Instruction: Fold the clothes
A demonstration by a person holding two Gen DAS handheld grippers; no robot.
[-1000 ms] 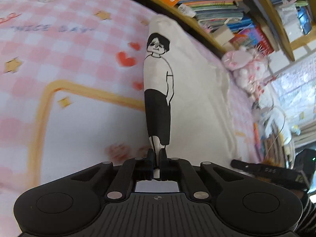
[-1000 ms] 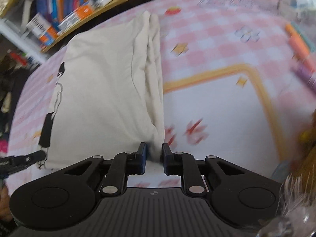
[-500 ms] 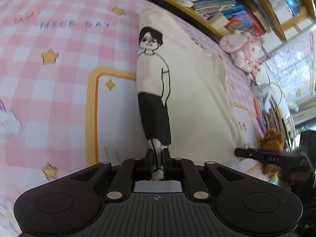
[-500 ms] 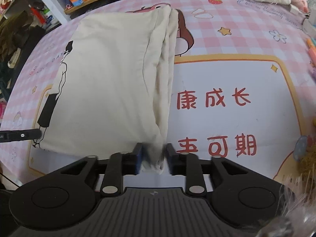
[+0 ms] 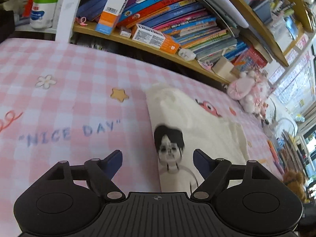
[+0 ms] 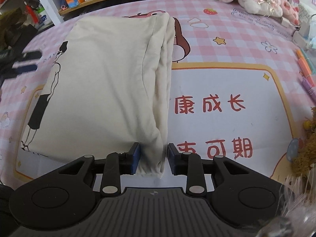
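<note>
Having pinched the shirt (image 6: 102, 83) a second ago, both tools now gape: left tool (image 5: 157, 158) hovers wide, right tool (image 6: 153, 159) straddles the hem at 6 o'clock. The shirt lies folded on the counter (image 6: 227, 75).

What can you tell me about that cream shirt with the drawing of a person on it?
The cream shirt looks like soft cotton knit and lies folded lengthwise into a long flat panel on the pink checked mat. A black line drawing of a standing figure runs along one long edge; the opposite edge shows bunched layers. The right tool straddles that bunched end, fingers apart. The left tool hovers open over the figure's head.
</note>
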